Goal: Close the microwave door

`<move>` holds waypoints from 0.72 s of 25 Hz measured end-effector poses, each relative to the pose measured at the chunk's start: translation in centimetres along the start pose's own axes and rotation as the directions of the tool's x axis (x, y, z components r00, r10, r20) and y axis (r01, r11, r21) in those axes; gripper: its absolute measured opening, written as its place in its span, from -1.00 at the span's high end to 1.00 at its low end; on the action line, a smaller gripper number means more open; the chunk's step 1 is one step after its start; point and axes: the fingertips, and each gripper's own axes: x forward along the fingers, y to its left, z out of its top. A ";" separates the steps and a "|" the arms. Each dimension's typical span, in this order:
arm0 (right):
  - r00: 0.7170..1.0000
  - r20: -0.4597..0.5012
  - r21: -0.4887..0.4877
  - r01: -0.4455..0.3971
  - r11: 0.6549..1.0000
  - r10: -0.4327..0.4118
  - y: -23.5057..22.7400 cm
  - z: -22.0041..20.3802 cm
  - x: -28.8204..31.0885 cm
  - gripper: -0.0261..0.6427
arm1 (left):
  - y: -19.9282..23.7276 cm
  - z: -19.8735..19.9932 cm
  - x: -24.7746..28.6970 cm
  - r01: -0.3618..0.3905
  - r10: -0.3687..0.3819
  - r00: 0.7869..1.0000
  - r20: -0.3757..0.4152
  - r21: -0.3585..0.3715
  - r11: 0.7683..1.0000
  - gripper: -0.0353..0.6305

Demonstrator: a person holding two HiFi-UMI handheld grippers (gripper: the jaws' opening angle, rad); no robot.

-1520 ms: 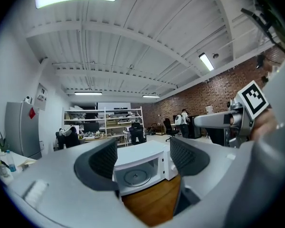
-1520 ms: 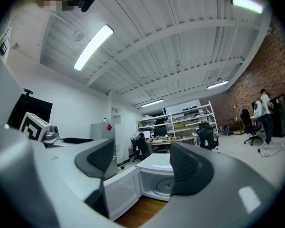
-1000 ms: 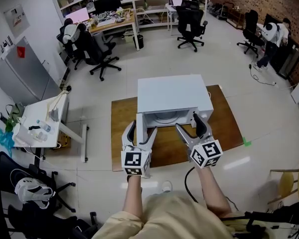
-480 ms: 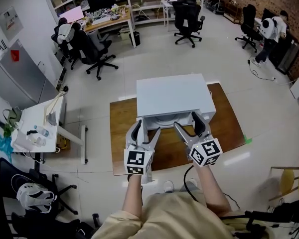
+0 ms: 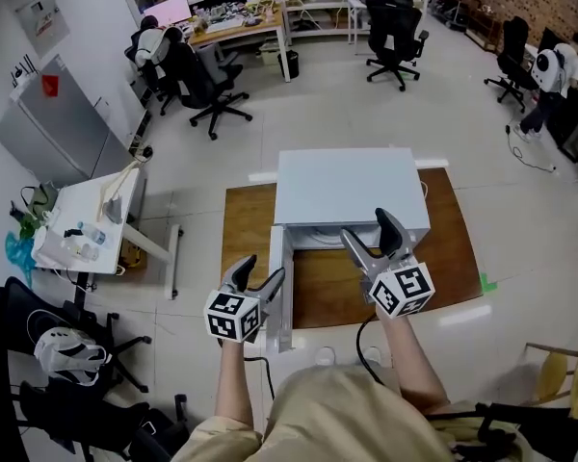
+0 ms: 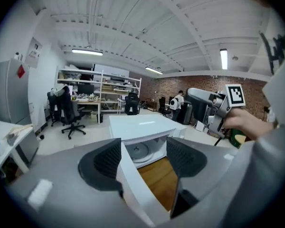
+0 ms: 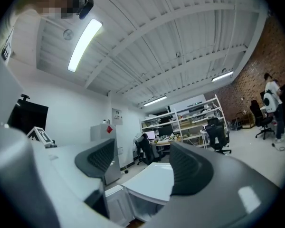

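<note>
The microwave (image 5: 352,186) stands on the wooden tabletop (image 5: 453,248). Its door (image 5: 285,292) is open, swung toward the near side at the left of the cavity. The left tongs (image 5: 261,269) are spread, have just been closing, and straddle the door's free edge without clamping it. The right tongs (image 5: 366,227) are spread and empty.

Risks: the door edge may slip out from between the pads, and a hard push may shift the microwave toward the far side.
</note>
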 end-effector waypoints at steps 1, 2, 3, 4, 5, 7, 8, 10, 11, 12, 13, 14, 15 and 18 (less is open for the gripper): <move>1.000 0.016 0.012 0.000 1.000 0.000 -0.8 0.6 0.1 -0.14 | 0.4 -0.4 -0.1 -0.006 0.005 1.000 -0.011 -0.042 0.999 -0.01; 1.000 0.025 0.026 0.001 1.000 -0.002 -1.8 1.0 0.1 -0.13 | 0.7 -0.9 -0.1 -0.014 0.012 1.000 -0.025 -0.077 0.997 -0.01; 1.000 0.025 0.039 0.002 0.999 -0.003 -2.8 1.2 0.1 -0.13 | 0.8 -1.3 0.0 -0.025 0.021 0.999 -0.043 -0.101 0.995 -0.01; 1.000 0.019 0.050 0.001 0.999 -0.002 -3.8 1.4 0.2 -0.13 | 1.0 -1.8 0.2 -0.035 0.028 0.997 -0.066 -0.117 0.993 -0.01; 1.000 0.011 0.060 0.000 0.998 -0.001 -4.7 1.6 0.4 -0.13 | 1.3 -2.3 0.2 -0.040 0.028 0.995 -0.091 -0.133 0.990 -0.01; 1.000 -0.001 0.081 -0.007 0.997 0.007 -6.2 1.7 1.0 -0.13 | 1.7 -3.6 0.2 -0.012 -0.015 0.988 -0.152 -0.175 0.984 -0.01; 1.000 -0.004 0.089 -0.012 0.996 0.012 -6.7 1.6 1.2 -0.13 | 1.6 -4.8 0.0 0.021 -0.061 0.979 -0.193 -0.202 0.979 -0.01; 1.000 -0.007 0.100 -0.018 0.995 0.018 -7.9 1.5 1.2 -0.13 | 0.7 -7.5 -0.6 0.109 -0.189 0.942 -0.277 -0.281 0.954 -0.01; 1.000 -0.007 0.105 -0.018 0.994 0.019 -8.5 1.4 1.1 -0.13 | -0.2 -8.6 -0.8 0.152 -0.259 0.917 -0.302 -0.335 0.930 -0.01; 1.000 -0.009 0.111 -0.017 0.994 0.019 -9.3 1.5 1.2 -0.13 | -1.0 -9.4 -0.9 0.186 -0.321 0.893 -0.315 -0.390 0.902 -0.01; 1.000 -0.011 0.116 -0.016 0.993 0.018 -9.9 1.5 1.3 -0.13 | -1.8 -10.0 -1.0 0.210 -0.369 0.871 -0.323 -0.434 0.876 0.00; 1.000 -0.013 0.119 -0.015 0.993 0.017 -10.4 1.7 1.5 -0.13 | -2.4 -10.5 -0.9 0.224 -0.401 0.854 -0.332 -0.461 0.859 0.03; 1.000 -0.014 0.120 -0.014 0.993 0.016 -10.7 1.8 1.7 -0.13 | -2.8 -10.8 -0.7 0.230 -0.416 0.842 -0.343 -0.470 0.852 0.08; 1.000 -0.009 0.112 -0.019 0.993 0.020 -11.1 2.3 2.2 -0.13 | -2.8 -12.4 0.1 0.206 -0.415 0.828 -0.378 -0.484 0.851 0.15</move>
